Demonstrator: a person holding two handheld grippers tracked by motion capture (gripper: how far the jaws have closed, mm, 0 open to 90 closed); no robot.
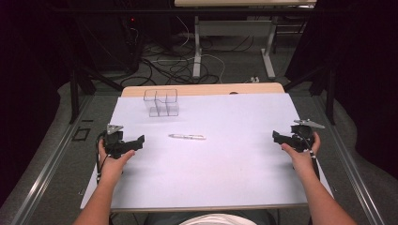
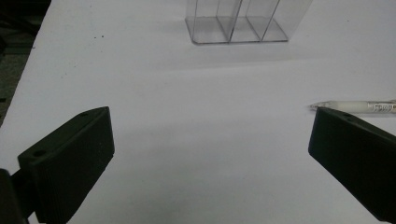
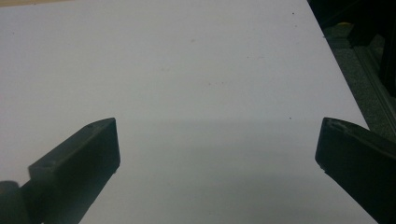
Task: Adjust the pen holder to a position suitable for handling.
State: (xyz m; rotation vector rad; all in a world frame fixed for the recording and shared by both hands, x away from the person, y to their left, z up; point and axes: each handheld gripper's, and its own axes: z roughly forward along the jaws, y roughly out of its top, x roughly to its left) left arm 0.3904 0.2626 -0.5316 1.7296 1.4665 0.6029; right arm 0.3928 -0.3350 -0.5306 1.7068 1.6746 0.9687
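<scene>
Both my grippers, left gripper point(image 1: 139, 139) and right gripper point(image 1: 277, 136), stand fully open and hold nothing. Nearest the left one, at its 3 o'clock, the pen point(image 1: 187, 137) lies flat, so I think it may roll away under a careless pinch. Farther, at 12 o'clock, the clear organizer point(image 1: 161, 102) looks light and could tip if bumped.

A white pen point(image 1: 187, 137) lies flat and crosswise mid-table, well short of the clear compartmented organizer point(image 1: 161, 102) standing near the far edge.

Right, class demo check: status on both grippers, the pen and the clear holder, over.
Left gripper open, empty, beside pen. Right gripper open, empty, near table edge. Clear holder upright beyond pen. Nothing in the way.
</scene>
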